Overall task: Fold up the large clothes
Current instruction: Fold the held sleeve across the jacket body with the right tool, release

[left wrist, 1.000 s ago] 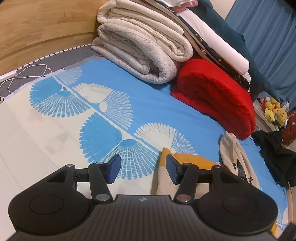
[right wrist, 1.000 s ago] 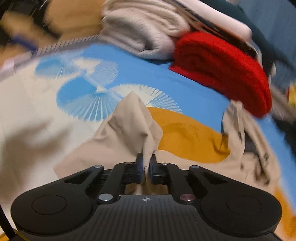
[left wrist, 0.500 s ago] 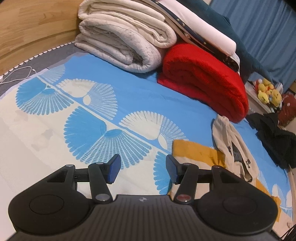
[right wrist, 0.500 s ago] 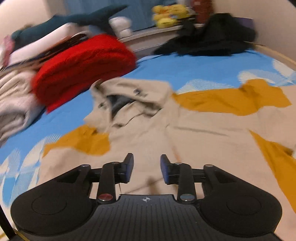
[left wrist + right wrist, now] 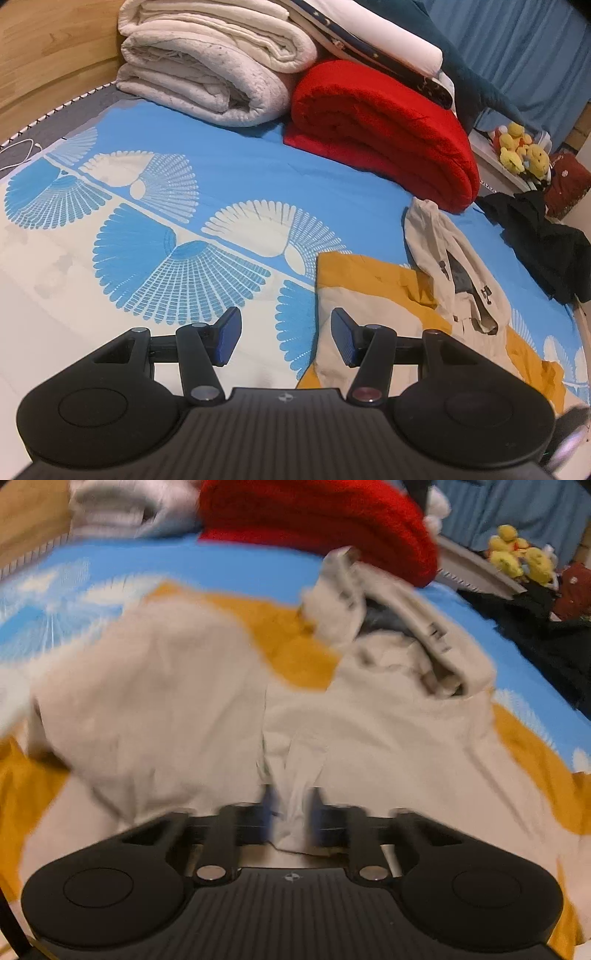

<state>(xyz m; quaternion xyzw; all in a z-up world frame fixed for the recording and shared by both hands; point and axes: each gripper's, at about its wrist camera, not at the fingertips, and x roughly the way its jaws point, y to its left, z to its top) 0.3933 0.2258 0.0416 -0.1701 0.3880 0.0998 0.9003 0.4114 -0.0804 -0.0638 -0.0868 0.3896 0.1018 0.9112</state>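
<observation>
A: What's on the bed (image 5: 229, 177) now?

B: The beige-and-mustard hoodie (image 5: 369, 716) lies spread, hood toward the red blanket (image 5: 384, 129). Half a second ago it lay loose under parted right fingers.

A: And the right gripper (image 5: 290, 814)?

B: It has narrowed around a ridge of beige cloth at the middle; through the blur I judge it pinched, starting a new fold.

A: The left gripper (image 5: 284, 338)?

B: Wide apart as before, holding nothing, hovering at the hoodie's edge. It looks ready to take the near edge.
</observation>
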